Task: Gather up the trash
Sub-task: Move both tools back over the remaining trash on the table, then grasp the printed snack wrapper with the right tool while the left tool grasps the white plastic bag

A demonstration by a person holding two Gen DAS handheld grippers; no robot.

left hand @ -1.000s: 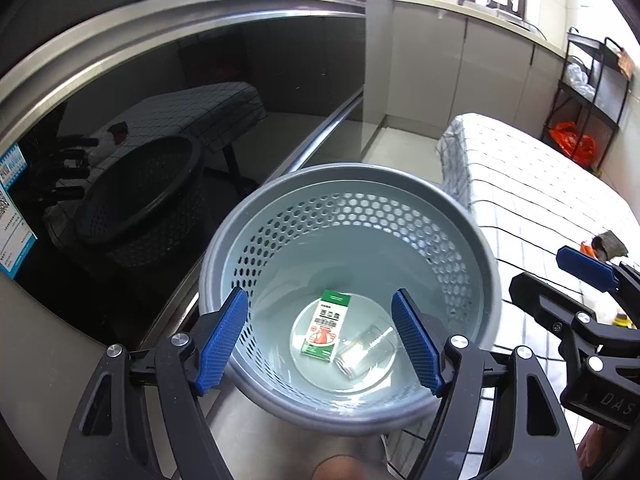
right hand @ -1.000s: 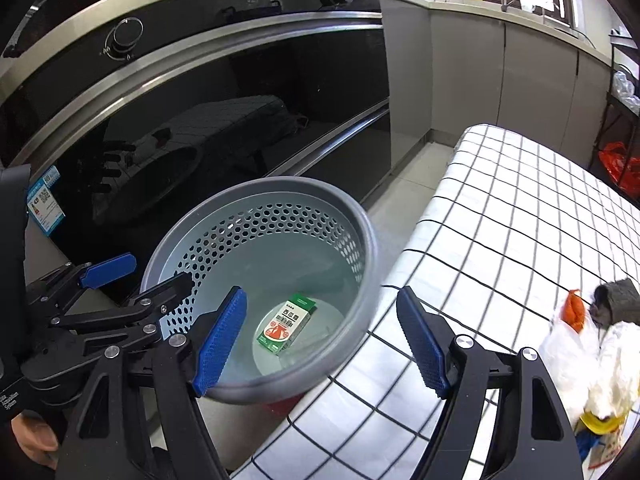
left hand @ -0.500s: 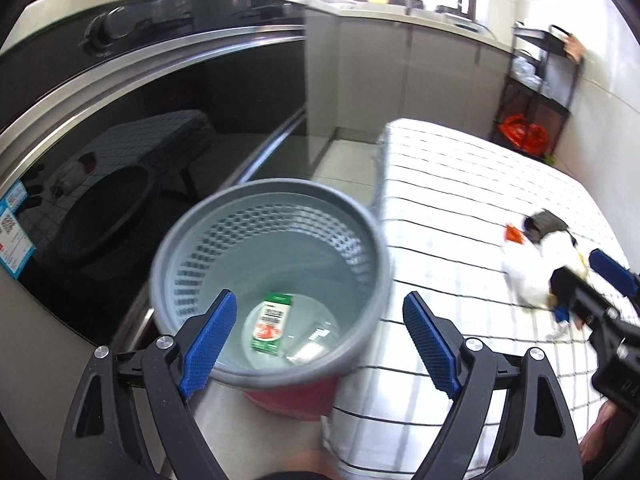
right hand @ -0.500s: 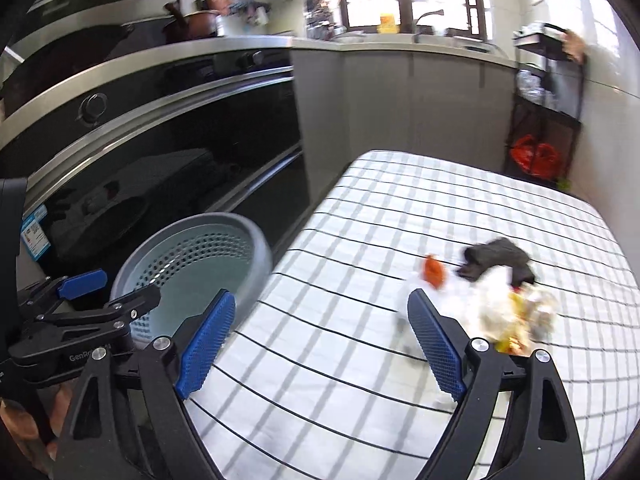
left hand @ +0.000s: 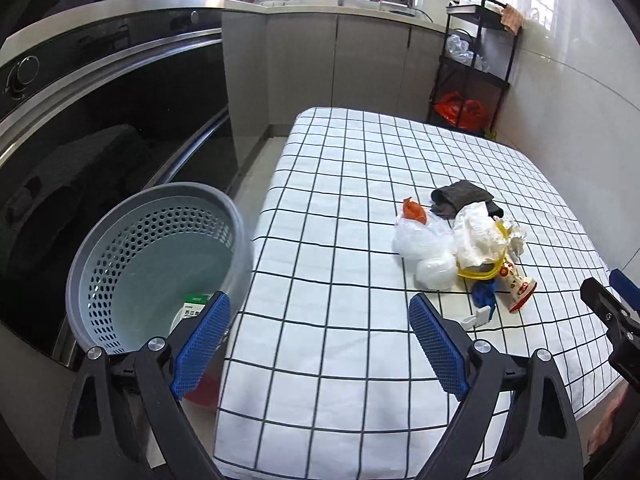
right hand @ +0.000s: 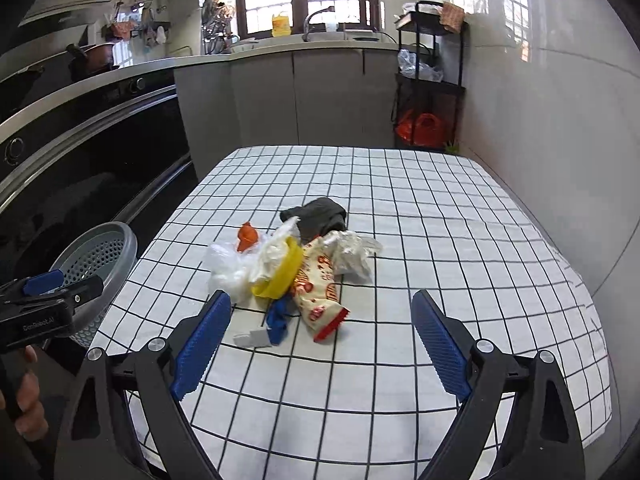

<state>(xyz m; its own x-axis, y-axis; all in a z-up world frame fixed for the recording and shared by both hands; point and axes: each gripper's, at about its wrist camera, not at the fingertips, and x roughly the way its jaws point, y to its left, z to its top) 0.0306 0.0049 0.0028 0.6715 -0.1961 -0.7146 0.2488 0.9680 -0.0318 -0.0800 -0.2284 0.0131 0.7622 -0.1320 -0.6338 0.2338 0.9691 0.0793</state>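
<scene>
A pile of trash (right hand: 296, 264) lies on the checked tablecloth (right hand: 440, 240): a white plastic bag (right hand: 224, 264), a yellow ring (right hand: 282, 276), a red-and-cream snack wrapper (right hand: 320, 296), a blue scrap (right hand: 278, 318) and a dark cloth (right hand: 320, 216). The pile also shows in the left wrist view (left hand: 460, 248). A grey perforated bin (left hand: 132, 256) stands left of the table with a green-and-white box (left hand: 194, 304) inside. My left gripper (left hand: 320, 344) is open and empty near the table's front left. My right gripper (right hand: 320, 344) is open and empty, just short of the pile.
A black oven front (left hand: 100, 120) runs along the left behind the bin. Grey cabinets (right hand: 320, 92) and a black shelf rack (right hand: 432, 80) with red bags stand beyond the table. A white wall (right hand: 540, 140) borders the table's right side.
Both grippers have swung right, away from over the bin, toward the table and the trash pile. Both stay open and empty.
</scene>
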